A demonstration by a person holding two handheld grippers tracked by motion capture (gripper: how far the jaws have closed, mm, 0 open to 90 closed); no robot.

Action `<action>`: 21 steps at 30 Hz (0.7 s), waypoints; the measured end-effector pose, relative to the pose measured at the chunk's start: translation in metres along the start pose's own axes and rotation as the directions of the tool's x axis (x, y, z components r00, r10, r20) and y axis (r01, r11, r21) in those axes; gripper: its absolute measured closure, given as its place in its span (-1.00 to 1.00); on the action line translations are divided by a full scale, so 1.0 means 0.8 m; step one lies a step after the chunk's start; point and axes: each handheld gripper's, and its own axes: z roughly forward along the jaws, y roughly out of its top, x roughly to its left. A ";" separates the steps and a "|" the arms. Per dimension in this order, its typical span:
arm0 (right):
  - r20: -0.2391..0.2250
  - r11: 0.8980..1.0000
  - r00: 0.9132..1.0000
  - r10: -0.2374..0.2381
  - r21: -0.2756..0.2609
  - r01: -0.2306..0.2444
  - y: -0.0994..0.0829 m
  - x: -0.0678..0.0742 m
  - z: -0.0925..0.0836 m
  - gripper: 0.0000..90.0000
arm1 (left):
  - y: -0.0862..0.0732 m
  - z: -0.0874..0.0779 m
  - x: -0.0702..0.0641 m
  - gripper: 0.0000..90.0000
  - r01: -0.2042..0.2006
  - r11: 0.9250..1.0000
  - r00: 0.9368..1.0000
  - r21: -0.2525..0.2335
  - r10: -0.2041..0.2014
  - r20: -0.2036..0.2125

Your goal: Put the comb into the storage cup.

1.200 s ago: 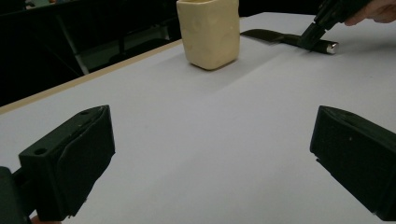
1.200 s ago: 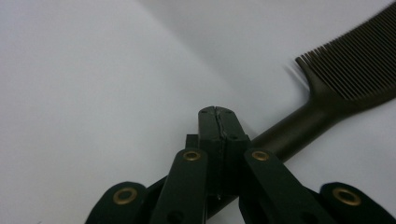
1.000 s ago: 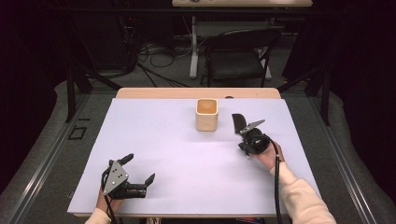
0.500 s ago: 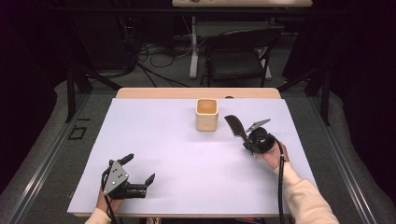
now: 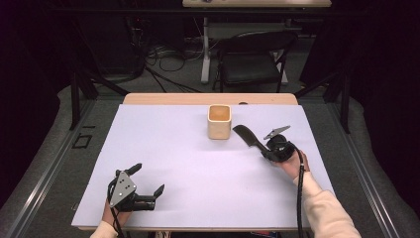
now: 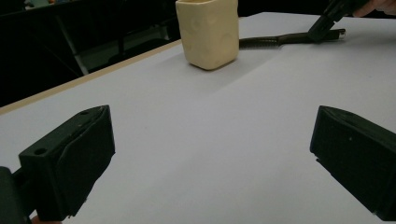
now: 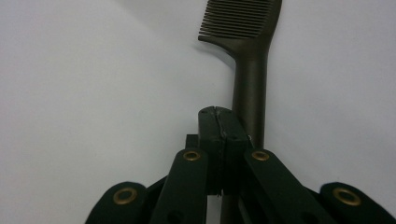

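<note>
A black comb [image 5: 246, 135] lies low over the lilac table top [image 5: 198, 168], its toothed head pointing left toward a cream square cup [image 5: 219, 121]. My right gripper [image 5: 262, 148] is shut on the comb's handle at the table's right side. In the right gripper view the jaws [image 7: 219, 126] are pressed together, with the comb [image 7: 243, 28] reaching out ahead. My left gripper [image 5: 147, 178] rests at the near left, open and empty. The left gripper view has its wide-apart jaws [image 6: 210, 158] facing the cup [image 6: 208, 32], the comb [image 6: 266, 42] and the right gripper [image 6: 327, 25].
A wooden strip [image 5: 208, 98] edges the table's far side. Behind it stand a black chair [image 5: 252, 62], floor cables and dark stands. The lilac sheet stretches bare between the two grippers.
The right gripper has tipped the comb from pointing away up the table to leaning left toward the cup, and shifted slightly right. The left gripper has not moved.
</note>
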 end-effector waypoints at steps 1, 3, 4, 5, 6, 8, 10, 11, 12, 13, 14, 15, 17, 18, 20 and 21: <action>0.004 1.000 1.000 -0.002 -0.009 0.002 0.000 -0.001 0.001 1.00 | 0.000 0.000 0.000 -1.00 -0.001 1.000 1.000 0.000 0.001 0.000; 0.008 1.000 1.000 0.001 -0.012 -0.001 -0.001 -0.001 0.001 1.00 | 0.000 0.000 0.000 -1.00 -0.001 1.000 1.000 0.000 0.001 0.000; 0.010 1.000 1.000 0.003 -0.010 -0.003 -0.001 -0.001 0.001 1.00 | 0.000 0.000 0.000 -1.00 -0.001 1.000 1.000 0.000 0.001 0.000; 0.011 1.000 1.000 0.005 -0.010 -0.005 -0.001 -0.001 0.001 1.00 | 0.000 0.000 0.000 -1.00 -0.001 1.000 1.000 0.000 0.001 0.000; 0.011 1.000 1.000 0.005 -0.010 -0.005 -0.001 -0.001 0.001 1.00 | 0.000 0.000 0.000 -1.00 -0.001 1.000 1.000 0.000 0.001 0.000; 0.011 1.000 1.000 0.004 -0.009 -0.003 -0.001 -0.001 0.002 1.00 | 0.000 0.000 0.000 -1.00 -0.002 1.000 1.000 0.000 0.002 0.000; 0.009 1.000 1.000 -0.003 -0.010 0.004 -0.001 -0.002 0.002 1.00 | 0.000 0.000 0.000 -1.00 -0.002 1.000 1.000 0.000 0.002 0.000; 0.008 1.000 1.000 0.000 -0.007 0.000 -0.001 -0.002 0.002 1.00 | 0.000 0.000 0.000 -1.00 -0.002 1.000 1.000 0.000 0.002 0.000; 0.008 1.000 1.000 0.000 -0.007 0.000 -0.001 -0.002 0.002 1.00 | 0.000 0.000 0.000 -1.00 -0.002 1.000 1.000 0.000 0.002 0.000; 0.009 1.000 1.000 -0.004 0.001 0.004 -0.001 -0.002 0.001 1.00 | 0.000 0.000 0.000 -1.00 -0.002 1.000 1.000 0.000 0.002 0.001; 0.009 1.000 1.000 0.000 -0.008 0.000 -0.001 -0.001 0.002 1.00 | 0.000 0.000 0.000 -1.00 -0.002 1.000 1.000 0.000 0.002 0.001; 0.010 1.000 1.000 -0.006 -0.007 0.006 -0.001 -0.002 0.001 1.00 | 0.000 0.000 0.000 -1.00 -0.002 1.000 1.000 0.000 0.002 0.000; 0.013 1.000 1.000 0.000 0.007 0.000 0.000 -0.001 0.000 1.00 | 0.000 0.000 0.000 -1.00 -0.002 1.000 1.000 0.000 0.002 0.000; 0.010 1.000 1.000 0.002 -0.007 -0.002 -0.001 -0.001 0.001 1.00 | 0.000 0.000 0.000 -1.00 -0.003 1.000 1.000 0.000 0.003 0.000; -0.005 1.000 1.000 0.003 -0.001 -0.003 0.000 0.000 -0.002 0.94 | 0.000 -0.001 0.000 -1.00 -0.003 1.000 1.000 0.000 0.003 0.000; -0.007 1.000 1.000 0.002 -0.007 -0.002 0.000 0.001 -0.002 0.87 | 0.000 -0.001 0.000 -1.00 -0.004 1.000 1.000 0.000 0.004 0.000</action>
